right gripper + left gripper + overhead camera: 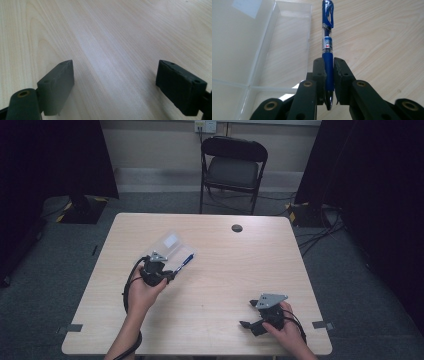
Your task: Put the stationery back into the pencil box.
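Observation:
My left gripper [329, 65] is shut on a blue pen [328, 40], clamped at the pen's rubber grip with the clip end pointing away from me. In the high view the left gripper [172, 272] holds the pen [184, 264] at the right edge of a clear plastic case [170, 246]. The case [257, 47] lies open to the left of the pen, its lid and tray both showing. My right gripper [246, 323] rests low near the table's front right edge. Its jaws [115, 82] stand wide open over bare wood with nothing between them.
The light wooden table [225, 270] has a round cable hole [237, 228] near its far edge. A black folding chair [232, 167] stands behind the table. Dark curtains hang at both sides of the room.

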Tool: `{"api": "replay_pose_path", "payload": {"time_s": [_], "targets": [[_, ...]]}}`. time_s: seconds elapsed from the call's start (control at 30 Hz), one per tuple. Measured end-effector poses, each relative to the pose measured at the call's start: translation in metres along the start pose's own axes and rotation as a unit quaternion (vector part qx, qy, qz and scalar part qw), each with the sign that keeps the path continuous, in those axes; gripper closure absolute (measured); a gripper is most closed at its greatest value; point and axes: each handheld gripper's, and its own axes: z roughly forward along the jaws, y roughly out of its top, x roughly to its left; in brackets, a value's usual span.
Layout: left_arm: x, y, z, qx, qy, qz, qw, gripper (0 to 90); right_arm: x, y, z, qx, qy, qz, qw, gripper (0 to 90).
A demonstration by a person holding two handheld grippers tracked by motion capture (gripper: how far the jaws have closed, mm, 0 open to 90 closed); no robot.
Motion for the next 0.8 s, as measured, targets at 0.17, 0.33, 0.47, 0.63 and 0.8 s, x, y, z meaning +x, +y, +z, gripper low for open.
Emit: {"api": "replay_pose_path", "payload": {"time_s": [0.17, 0.33, 0.47, 0.63, 0.8], "targets": [[0.005, 0.002, 0.001, -0.004, -0.001, 0.003, 1.0, 80.8, 0.0, 0.0, 0.0, 0.0, 0.0, 0.0, 1.0, 14.2], [0.009, 0.006, 0.001, -0.001, 0.005, 0.004, 1.0, 80.8, 0.0, 0.0, 0.0, 0.0, 0.0, 0.0, 1.0, 14.2], [0.012, 0.008, 0.002, -0.005, 0.004, -0.005, 1.0, 80.8, 0.0, 0.0, 0.0, 0.0, 0.0, 0.0, 1.0, 14.2], [0.014, 0.01, 0.006, -0.001, 0.013, -0.003, 0.9999, 80.8, 0.0, 0.0, 0.0, 0.0, 0.0, 0.0, 1.0, 14.2], [0.017, 0.009, 0.011, -0.005, 0.013, -0.009, 0.9999, 80.8, 0.0, 0.0, 0.0, 0.0, 0.0, 0.0, 1.0, 14.2]]}}
